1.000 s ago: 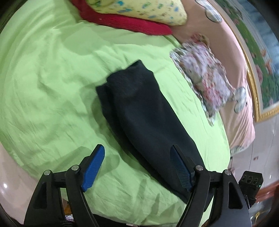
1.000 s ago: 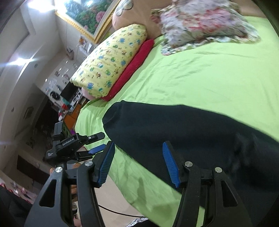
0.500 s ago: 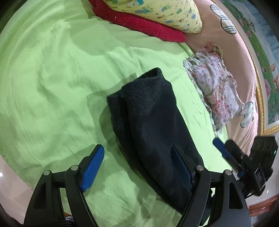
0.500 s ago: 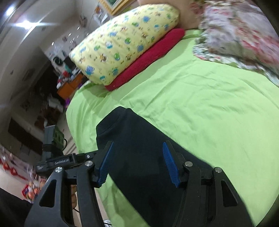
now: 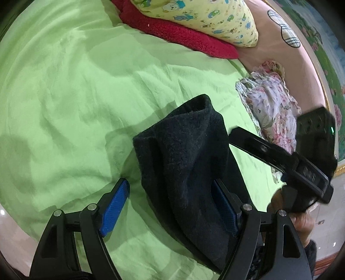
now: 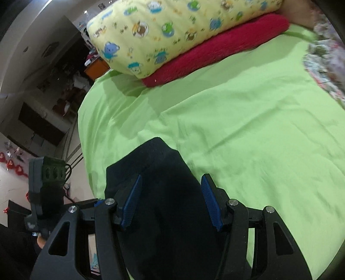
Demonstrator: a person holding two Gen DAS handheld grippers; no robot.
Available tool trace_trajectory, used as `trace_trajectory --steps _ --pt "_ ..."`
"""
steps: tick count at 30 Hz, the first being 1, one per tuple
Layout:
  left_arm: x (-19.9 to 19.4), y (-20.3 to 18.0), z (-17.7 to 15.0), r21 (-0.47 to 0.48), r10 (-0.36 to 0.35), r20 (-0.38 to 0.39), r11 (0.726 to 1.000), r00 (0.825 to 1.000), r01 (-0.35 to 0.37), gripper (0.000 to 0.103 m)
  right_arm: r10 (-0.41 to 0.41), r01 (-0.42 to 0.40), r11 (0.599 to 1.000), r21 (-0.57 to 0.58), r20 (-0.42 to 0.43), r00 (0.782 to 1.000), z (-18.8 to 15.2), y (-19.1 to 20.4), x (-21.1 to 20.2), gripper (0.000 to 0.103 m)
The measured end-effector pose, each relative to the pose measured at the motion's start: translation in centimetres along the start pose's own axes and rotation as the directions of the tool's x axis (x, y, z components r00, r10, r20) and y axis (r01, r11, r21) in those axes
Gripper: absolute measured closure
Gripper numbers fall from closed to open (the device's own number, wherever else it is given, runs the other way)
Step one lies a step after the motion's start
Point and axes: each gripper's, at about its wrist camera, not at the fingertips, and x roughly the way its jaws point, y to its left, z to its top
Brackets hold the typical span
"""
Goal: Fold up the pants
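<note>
Dark, fuzzy pants (image 5: 185, 159) lie folded lengthwise in a long strip on the green bedsheet (image 5: 75, 107). My left gripper (image 5: 170, 206) hovers open over their near part, one blue pad over the sheet and the other over the cloth. Its pads do not press on anything. In the right wrist view the pants (image 6: 159, 168) end just beyond my right gripper (image 6: 170, 202), which is open and straddles the strip from above. The right gripper (image 5: 280, 163) also shows at the right of the left wrist view, beside the pants' edge.
A yellow cartoon pillow (image 5: 200, 17) rests on a red pillow (image 5: 176, 36) at the bed's head. A floral cloth (image 5: 271, 109) lies against the pink headboard (image 5: 280, 43). The bed edge (image 6: 86, 137) drops to the floor at left, with furniture beyond.
My right gripper has swept along the pants to their end and rolled, so it now appears close beside the left gripper. The left gripper has crept slightly nearer the pants.
</note>
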Motion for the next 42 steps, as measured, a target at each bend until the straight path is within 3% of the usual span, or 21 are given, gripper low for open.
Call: trace_trajectory --steps 3,6,7,8,9,13,21,28,35,42 --pt "0.0 -0.2 -0.3 0.012 0.019 0.02 1.0 1.0 -0.019 0.027 0.012 -0.012 1.0 -0.005 -0.036 0.999 0.5 -0.2 1.4 0.045" --pt "0.2 -0.1 -0.1 0.008 0.051 0.045 0.999 0.998 -0.051 0.044 0.039 -0.039 0.999 0.005 -0.075 0.996 0.6 -0.7 2.5 0.047" --pt "0.3 -0.1 -0.1 0.015 0.064 0.049 0.998 0.997 -0.065 0.054 0.036 -0.035 0.999 0.006 -0.082 0.996 0.6 -0.9 2.8 0.051" --pt "0.4 -0.2 0.0 0.023 0.076 0.053 0.997 0.996 -0.077 0.06 0.033 -0.032 0.999 0.013 -0.086 0.996 0.5 -1.1 2.9 0.066" --pt "0.5 -0.2 0.1 0.033 0.074 0.05 0.997 0.996 -0.076 0.066 0.038 -0.037 0.999 0.021 -0.082 0.996 0.5 -1.2 2.9 0.07" --pt "0.1 -0.7 0.3 0.042 0.039 0.049 0.998 0.998 -0.041 0.074 0.066 -0.064 0.997 0.039 -0.034 0.997 -0.1 -1.4 1.4 0.08" --pt "-3.0 -4.9 -0.3 0.157 -0.056 0.091 0.987 0.994 0.041 0.078 0.099 -0.107 0.992 0.064 0.119 0.988 -1.2 -0.7 -4.6 0.083" --pt "-4.9 -8.9 -1.6 0.239 -0.134 0.078 0.965 0.988 0.112 0.078 0.107 -0.126 0.989 0.077 0.22 0.97 -4.1 -0.8 -10.6 0.083" --pt "-5.9 -13.5 -4.3 0.323 -0.194 0.037 0.93 0.98 0.172 0.078 0.089 -0.123 0.988 0.094 0.311 0.946 -7.7 -1.3 -14.8 0.083" --pt "-6.3 -18.6 -8.3 0.422 -0.236 -0.029 0.878 0.971 0.226 0.078 0.063 -0.13 0.981 0.145 0.397 0.916 -12.3 -2.5 -19.0 0.083"
